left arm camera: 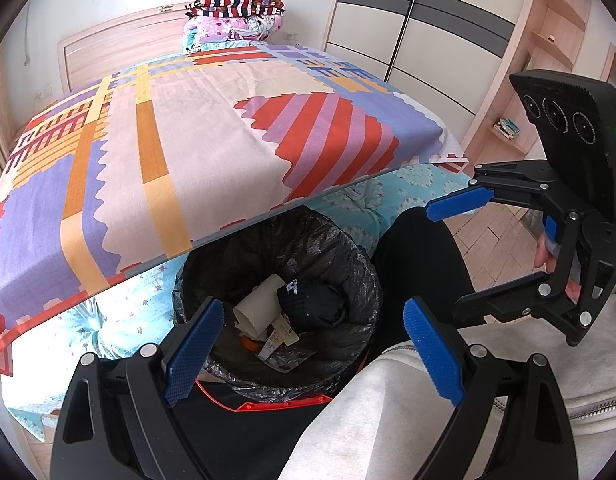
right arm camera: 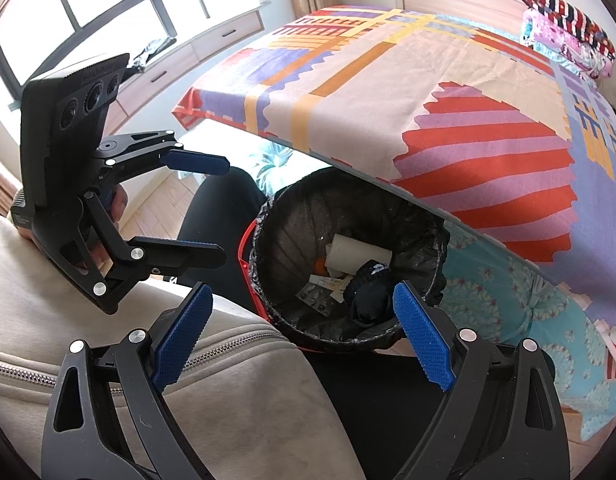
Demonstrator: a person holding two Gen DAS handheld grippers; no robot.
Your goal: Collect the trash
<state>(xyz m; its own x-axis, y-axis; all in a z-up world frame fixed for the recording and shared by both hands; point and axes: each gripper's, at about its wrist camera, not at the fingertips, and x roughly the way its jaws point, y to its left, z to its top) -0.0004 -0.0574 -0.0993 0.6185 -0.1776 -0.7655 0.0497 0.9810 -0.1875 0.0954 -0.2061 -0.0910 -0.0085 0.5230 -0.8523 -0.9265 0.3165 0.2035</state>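
Both my claws are wide and hold nothing: the left gripper (left arm camera: 313, 344) and right gripper (right arm camera: 304, 334) hover above the bin (right arm camera: 435, 288). Inside it lie a paper roll (left arm camera: 258, 306), a dark sock (left arm camera: 313, 306) and scraps, so I judge collecting mostly done. The bed (left arm camera: 196, 140) is bare of trash and overhangs the bin's far side; my knee crowds the near side.
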